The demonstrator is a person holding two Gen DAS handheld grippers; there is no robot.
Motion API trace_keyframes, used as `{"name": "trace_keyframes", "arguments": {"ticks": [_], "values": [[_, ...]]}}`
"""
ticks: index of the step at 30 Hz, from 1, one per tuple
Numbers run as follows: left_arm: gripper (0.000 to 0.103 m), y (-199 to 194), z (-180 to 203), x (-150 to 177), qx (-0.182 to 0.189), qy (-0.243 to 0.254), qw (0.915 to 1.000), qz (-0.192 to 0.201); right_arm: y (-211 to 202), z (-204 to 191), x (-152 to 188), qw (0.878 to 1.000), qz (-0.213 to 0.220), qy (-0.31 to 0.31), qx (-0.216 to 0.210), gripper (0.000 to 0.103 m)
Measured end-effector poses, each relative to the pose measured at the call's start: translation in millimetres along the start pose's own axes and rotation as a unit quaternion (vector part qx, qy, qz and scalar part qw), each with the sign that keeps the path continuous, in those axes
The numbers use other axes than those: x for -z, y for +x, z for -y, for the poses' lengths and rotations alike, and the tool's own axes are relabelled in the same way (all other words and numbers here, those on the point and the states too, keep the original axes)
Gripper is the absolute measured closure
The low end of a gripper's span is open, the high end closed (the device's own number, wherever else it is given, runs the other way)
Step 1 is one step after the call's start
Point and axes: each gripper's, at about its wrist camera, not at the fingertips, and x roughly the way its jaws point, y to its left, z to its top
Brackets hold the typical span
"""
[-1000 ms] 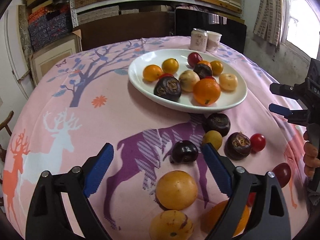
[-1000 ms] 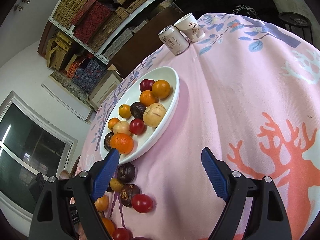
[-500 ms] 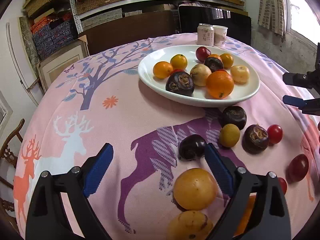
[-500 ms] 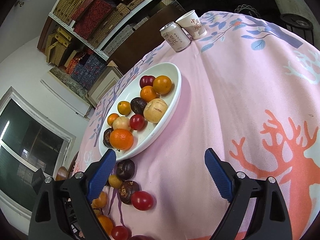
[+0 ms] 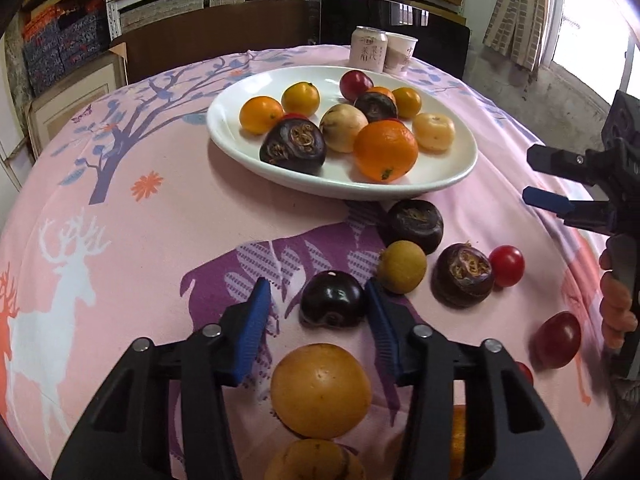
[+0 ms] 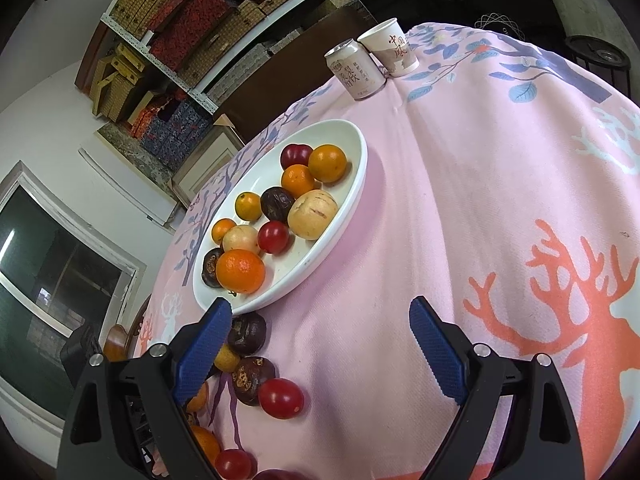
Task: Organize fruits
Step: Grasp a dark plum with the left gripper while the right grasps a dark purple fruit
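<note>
White plate [image 5: 448, 184] on pink tabletop [image 5: 152, 240]: oranges, dark plums, pale fruits, red ones inside. Dark plum [image 5: 333, 300] on cloth between blue pads of left claw [image 5: 318, 320], closing, not yet gripped. Right claw [image 6: 320, 344] wide open, empty

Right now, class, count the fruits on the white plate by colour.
On the white plate:
Orange fruits: 5
Red fruits: 2
Dark purple fruits: 2
Pale tan fruits: 2
Total: 11
</note>
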Motion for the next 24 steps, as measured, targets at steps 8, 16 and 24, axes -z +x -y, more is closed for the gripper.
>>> {"name": "trace_keyframes", "arguments": {"ticks": [8, 16, 24], "values": [[0.071, -2, 2, 2, 0.010, -0.008, 0.9999, 0.000, 12, -18, 9, 0.998, -0.029, -0.050, -0.007, 0.012], [0.071, -13, -16, 0, 0.011, -0.045, 0.9988, 0.013, 27, -59, 22, 0.991, -0.060, -0.118, -0.021, 0.022], [0.071, -14, -11, 1, 0.017, -0.034, 0.9992, 0.010, 61, -96, 32, 0.978, -0.095, -0.182, 0.036, 0.054]]}}
